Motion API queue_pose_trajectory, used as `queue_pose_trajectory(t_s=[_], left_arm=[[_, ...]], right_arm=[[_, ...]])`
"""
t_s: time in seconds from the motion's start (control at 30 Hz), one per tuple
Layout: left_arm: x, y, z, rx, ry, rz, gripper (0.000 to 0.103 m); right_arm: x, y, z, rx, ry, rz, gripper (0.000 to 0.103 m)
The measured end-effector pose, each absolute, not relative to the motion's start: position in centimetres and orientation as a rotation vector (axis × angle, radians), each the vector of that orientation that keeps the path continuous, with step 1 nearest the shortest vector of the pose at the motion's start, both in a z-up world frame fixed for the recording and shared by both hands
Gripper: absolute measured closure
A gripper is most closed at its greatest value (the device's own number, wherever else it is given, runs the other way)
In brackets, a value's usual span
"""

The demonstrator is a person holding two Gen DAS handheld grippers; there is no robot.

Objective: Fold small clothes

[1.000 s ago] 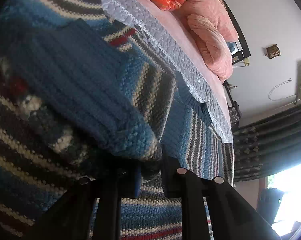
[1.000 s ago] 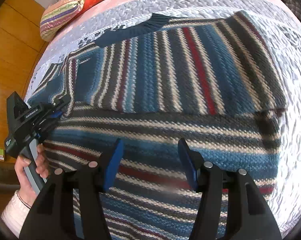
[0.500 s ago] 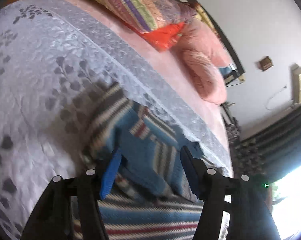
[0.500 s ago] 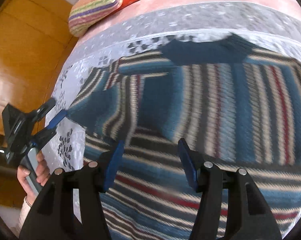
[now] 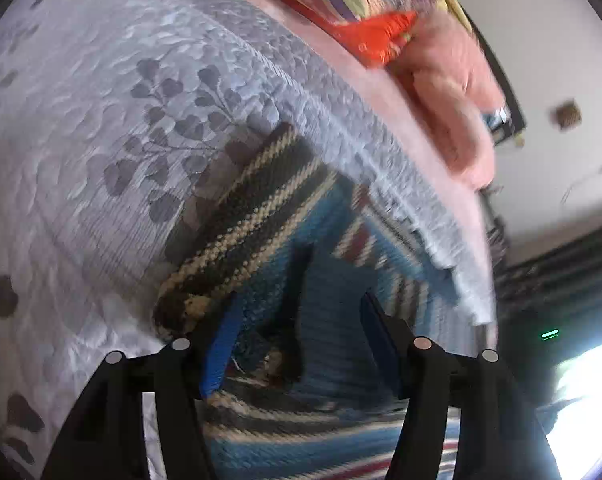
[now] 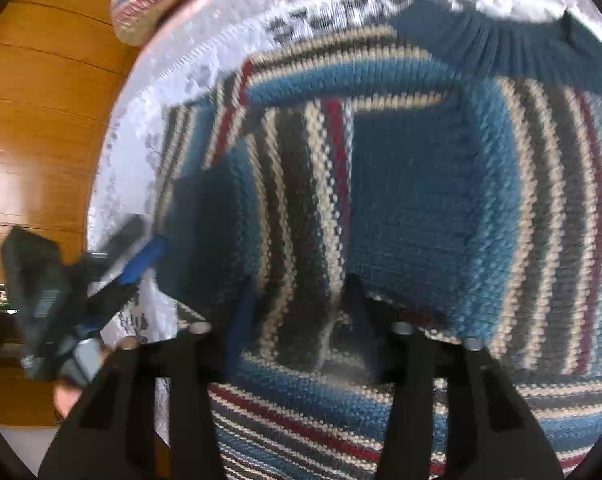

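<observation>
Left wrist – both hand-held grippers [image 5: 297, 340] [image 6: 301, 312] apart over striped sweater [image 6: 401, 208]; pillows [image 5: 381, 20] beyond

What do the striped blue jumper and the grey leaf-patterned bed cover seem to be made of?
The striped blue jumper looks like chunky knitted yarn, perhaps wool or acrylic: bumpy stitches, ribbed collar, matte. The grey leaf-patterned bed cover looks like quilted woven fabric with a slight sheen: stitched puckers, printed leaves. The exact fibre is unclear for both.

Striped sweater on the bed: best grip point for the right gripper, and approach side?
Judging from the right wrist view: pinch the sweater's folded sleeve edge right ahead of the open right gripper, coming in low from the near side. That raised double layer gives the fingers a lip; the flat body offers none.
</observation>
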State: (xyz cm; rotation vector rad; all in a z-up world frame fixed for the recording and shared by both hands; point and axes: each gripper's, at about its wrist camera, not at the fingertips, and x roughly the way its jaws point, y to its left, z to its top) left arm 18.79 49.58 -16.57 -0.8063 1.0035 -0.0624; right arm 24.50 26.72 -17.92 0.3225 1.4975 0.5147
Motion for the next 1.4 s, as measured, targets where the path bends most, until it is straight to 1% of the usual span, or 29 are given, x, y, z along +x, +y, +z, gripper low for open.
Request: queue_pose_trajectory(t_s=[0.03,0.07,0.1,0.17,0.27,0.4,0.47,0.67,0.8,0.87,0.9,0.97,1.0,1.03,1.1,1.17,1.2,1.23,1.27,1.3,1.33,1.4], left_arm=[[18.5,50.0,-16.3,-0.845,0.993,-0.064,0.042],[18.1,50.4,-15.9,-0.888,0.981,-0.064,0.042],[17.9,50.8,-15.6,-0.915,0.97,-0.064,0.042],[17.5,51.1,-14.8,-0.932,0.944,-0.061,0.042],[17.5,50.6,-13.6,-0.903,0.919,-0.082,0.042],[18.5,47.6,-13.0,-0.829,0.934,-0.146,0.042],[19.2,45.4,-13.3,-0.778,0.959,-0.182,0.041],[20.1,41.9,-16.2,-0.705,1.058,-0.21,0.042],[19.8,42.4,-18.1,-0.732,1.079,-0.197,0.042],[19.8,42.6,-18.1,-0.75,1.08,-0.202,0.042],[19.8,42.7,-18.0,-0.76,1.082,-0.203,0.042],[19.4,43.0,-17.2,-0.781,1.072,-0.215,0.039],[19.2,43.1,-16.8,-0.777,1.06,-0.217,0.035],[19.0,43.2,-16.4,-0.763,1.049,-0.211,0.032],[18.6,43.3,-15.9,-0.725,1.044,-0.19,0.031],[18.4,43.4,-16.0,-0.7,1.058,-0.178,0.031],[18.3,43.4,-16.2,-0.688,1.064,-0.177,0.031],[18.3,43.3,-16.3,-0.679,1.069,-0.178,0.031],[18.3,43.1,-16.5,-0.666,1.076,-0.179,0.031],[18.3,43.1,-16.6,-0.658,1.076,-0.18,0.031],[18.2,43.0,-16.7,-0.652,1.075,-0.18,0.031],[18.2,43.0,-16.9,-0.649,1.076,-0.181,0.031]], right_arm=[[24.5,27.1,-18.0,0.295,1.501,0.51,0.076],[24.4,27.2,-17.9,0.274,1.496,0.511,0.082],[24.3,27.3,-17.4,0.263,1.484,0.529,0.093],[24.0,26.9,-15.8,0.273,1.451,0.564,0.094],[23.6,24.6,-11.6,0.257,1.346,0.572,0.094],[23.9,20.6,-9.1,0.21,1.28,0.478,0.094],[24.2,19.1,-9.5,0.178,1.281,0.418,0.094],[25.3,16.4,-14.5,0.175,1.374,0.335,0.093],[25.3,16.6,-15.9,0.171,1.378,0.323,0.09],[25.2,16.8,-15.9,0.159,1.377,0.328,0.086],[25.2,17.0,-15.3,0.146,1.366,0.324,0.084],[25.0,17.6,-13.9,0.108,1.321,0.311,0.082],[24.4,18.0,-12.5,0.074,1.277,0.313,0.08],[23.8,18.5,-11.4,0.039,1.239,0.324,0.074],[23.0,19.9,-10.3,-0.016,1.21,0.363,0.066],[22.3,21.9,-10.0,-0.066,1.204,0.411,0.066],[22.2,23.4,-10.2,-0.093,1.213,0.448,0.064],[22.1,24.5,-10.6,-0.116,1.223,0.468,0.06],[21.9,25.6,-11.2,-0.146,1.232,0.476,0.057],[21.8,26.8,-12.1,-0.188,1.247,0.473,0.052],[21.9,27.6,-13.1,-0.22,1.267,0.468,0.049],[22.0,28.9,-15.1,-0.272,1.307,0.451,0.049]])
